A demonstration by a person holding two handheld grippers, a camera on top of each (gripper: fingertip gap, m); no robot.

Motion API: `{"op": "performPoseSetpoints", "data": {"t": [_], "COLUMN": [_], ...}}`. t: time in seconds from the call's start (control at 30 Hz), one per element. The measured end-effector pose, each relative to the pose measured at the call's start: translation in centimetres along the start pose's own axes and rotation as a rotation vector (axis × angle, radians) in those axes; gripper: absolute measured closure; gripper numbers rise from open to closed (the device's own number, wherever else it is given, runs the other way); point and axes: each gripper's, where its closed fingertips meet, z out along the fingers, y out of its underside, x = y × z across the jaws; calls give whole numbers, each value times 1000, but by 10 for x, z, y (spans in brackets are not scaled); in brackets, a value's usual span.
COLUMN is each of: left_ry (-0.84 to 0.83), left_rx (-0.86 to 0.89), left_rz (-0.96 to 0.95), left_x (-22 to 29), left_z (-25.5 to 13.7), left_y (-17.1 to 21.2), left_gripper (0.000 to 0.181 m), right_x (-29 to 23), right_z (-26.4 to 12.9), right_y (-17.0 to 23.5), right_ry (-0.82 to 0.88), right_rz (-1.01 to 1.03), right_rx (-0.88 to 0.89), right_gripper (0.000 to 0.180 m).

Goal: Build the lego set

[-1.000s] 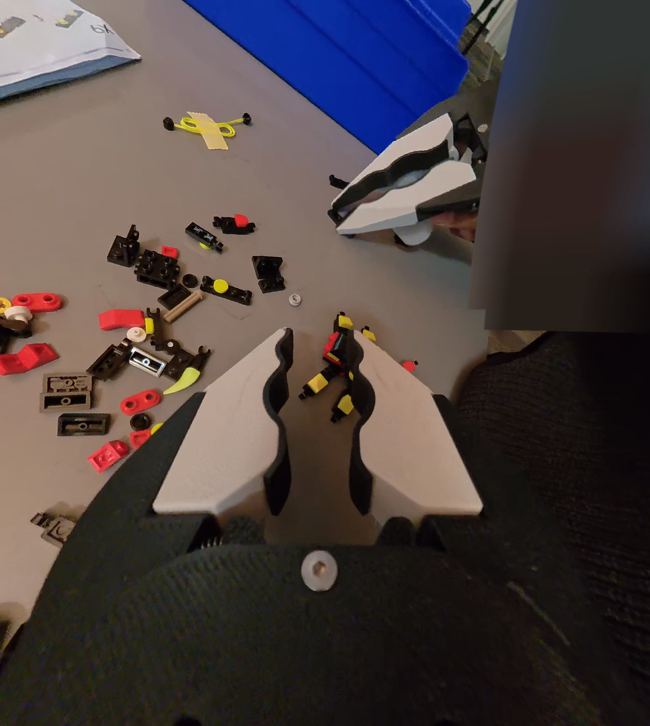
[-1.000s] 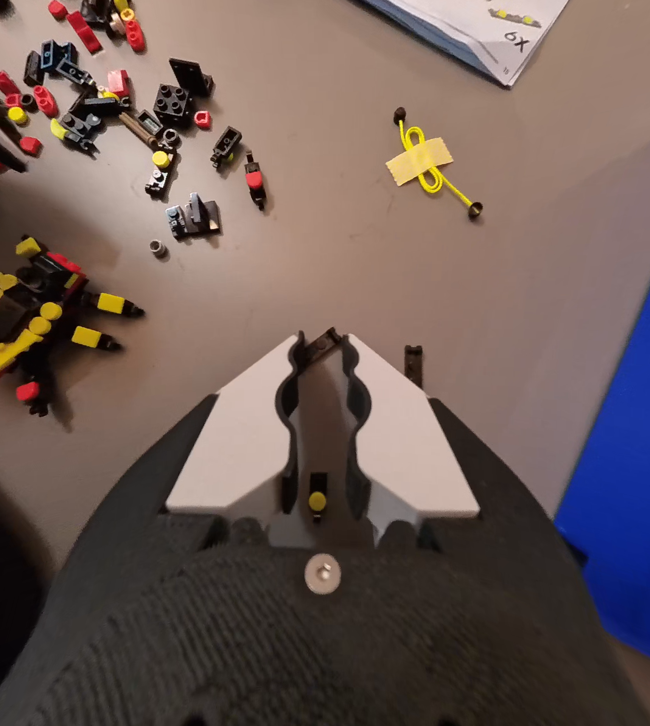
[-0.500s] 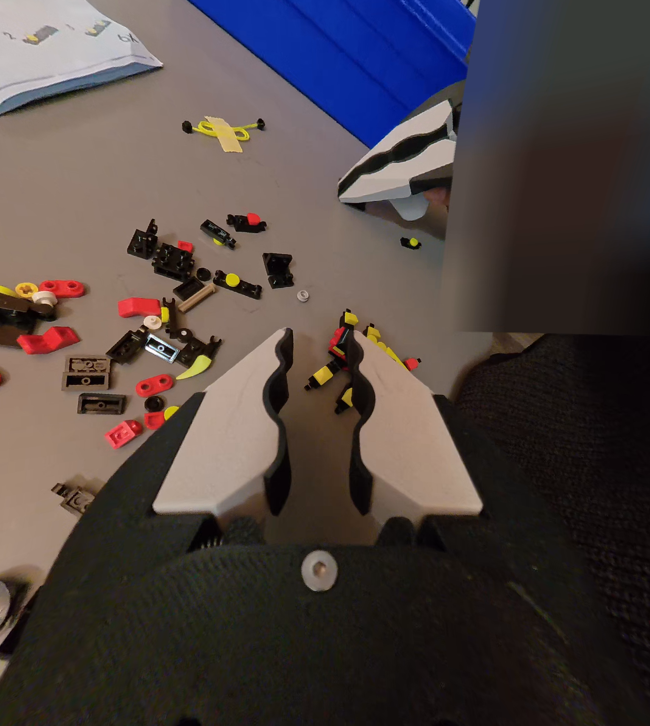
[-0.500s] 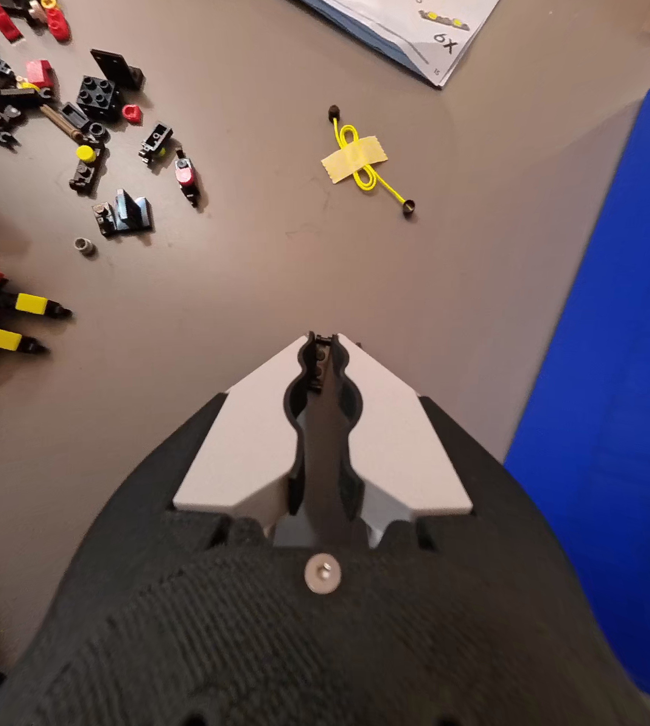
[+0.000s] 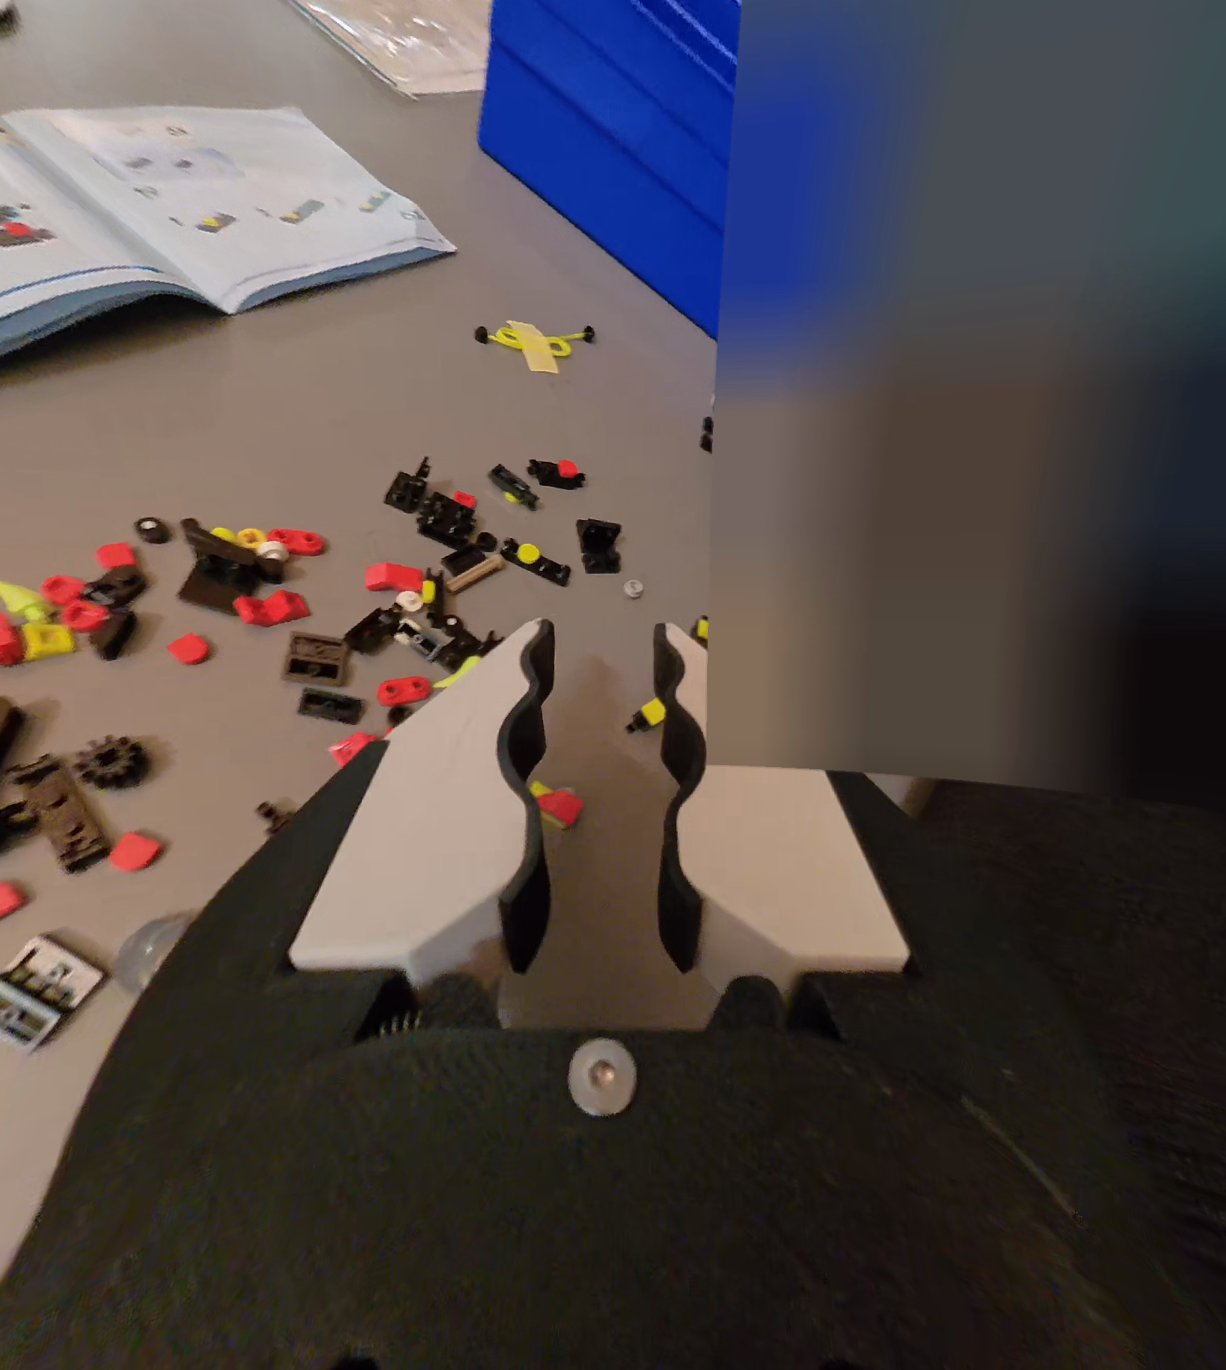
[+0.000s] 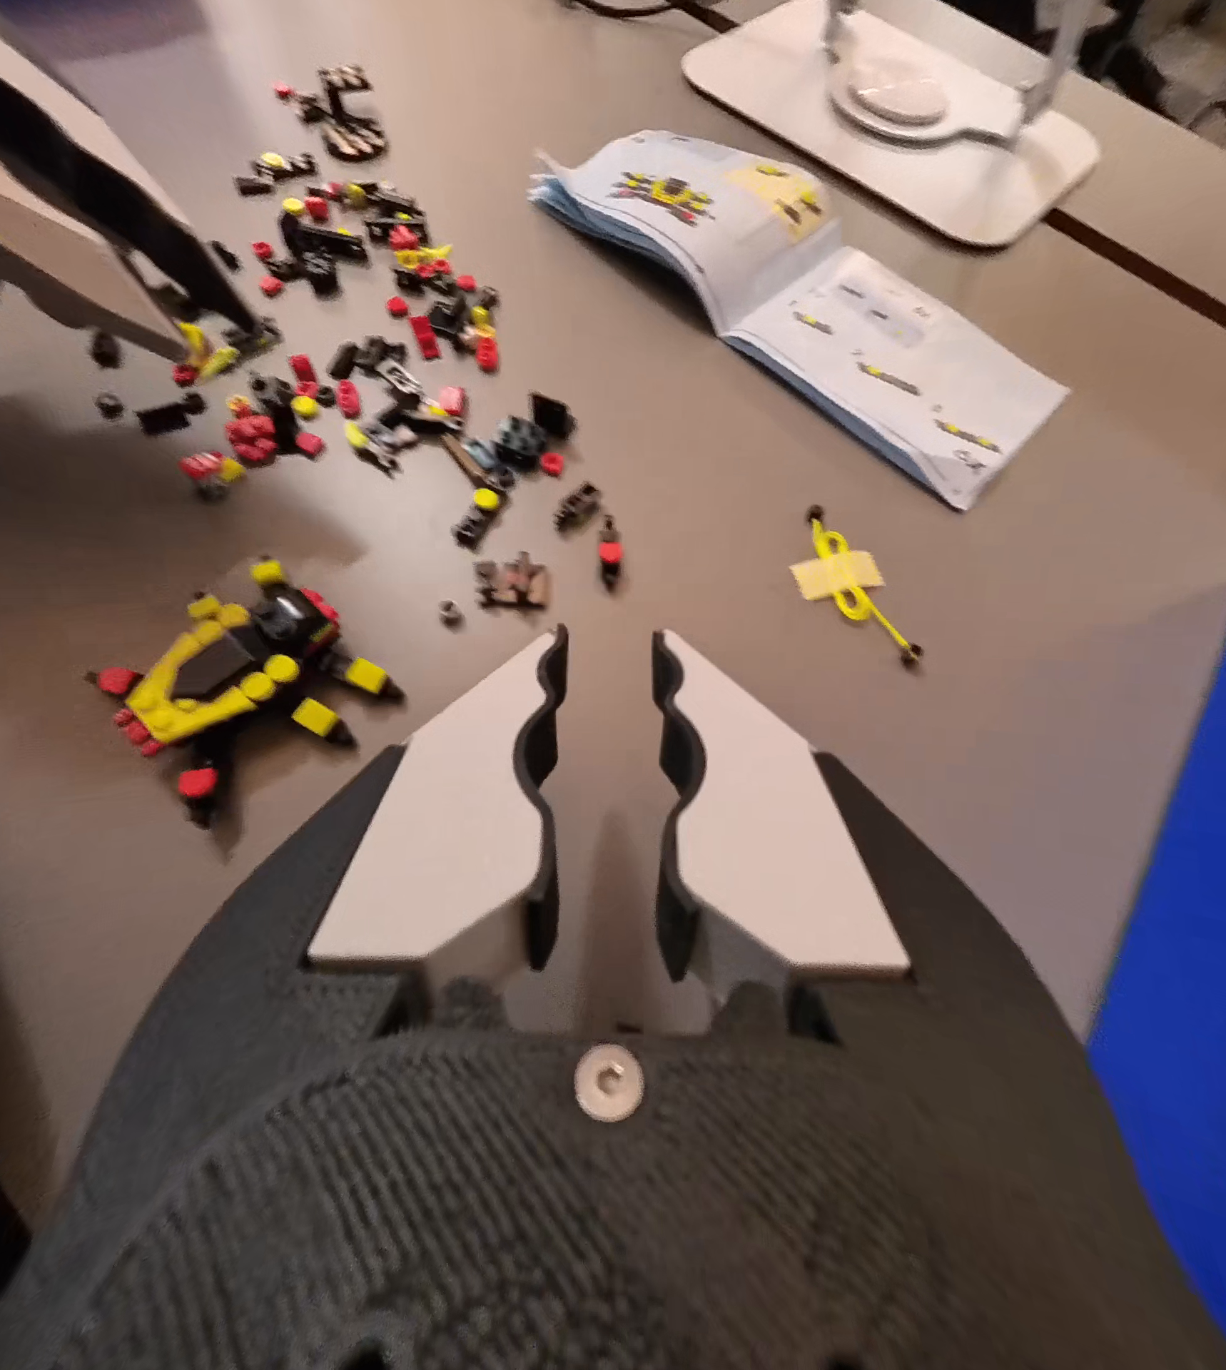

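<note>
The lego set is seen in the left wrist view as loose red, black and yellow plastic pieces scattered over the grey surface, presumably spread flat so each can be picked out. The left hand-held gripper is held above them with its jaws parted and nothing between them. An open pale-blue instruction booklet is laid beyond the pieces, probably for reference.

In the right wrist view, the half-built yellow and black model is set apart from the loose pieces, likely to keep it clear. The right hand-held gripper is raised over bare surface, jaws apart and empty. A taped yellow string lies to the right.
</note>
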Motion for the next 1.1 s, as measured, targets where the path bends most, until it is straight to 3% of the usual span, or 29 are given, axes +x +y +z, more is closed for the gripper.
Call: {"op": "performPoseSetpoints", "data": {"t": [0.37, 0.57, 0.7, 0.8, 0.97, 1.1], "left_ry": [-53, -81, -97, -103, -96, -56], "left_rx": [-14, -6, 4, 3, -14, -26], "left_rz": [2, -9, -19, -16, -6, -9], "left_x": [3, 2, 0, -1, -3, 0], "left_z": [-13, -22, -27, -26, -20, -10], "left_y": [17, 23, 23, 23, 23, 20], "left_gripper": [157, 157, 157, 157, 157, 157], "right_x": [-55, -54, -48, -19, 38, 44], "right_z": [73, 86, 77, 49, -3, -9], "right_y": [-12, -9, -21, -27, 13, 43], "right_ry": [-162, -169, -187, -101, 80, 147], "right_rz": [3, -19, 11, 49, 137, 13], "right_rx": [-189, -237, -181, -116, -162, -291], "right_gripper": [156, 171, 173, 173, 174, 173]}}
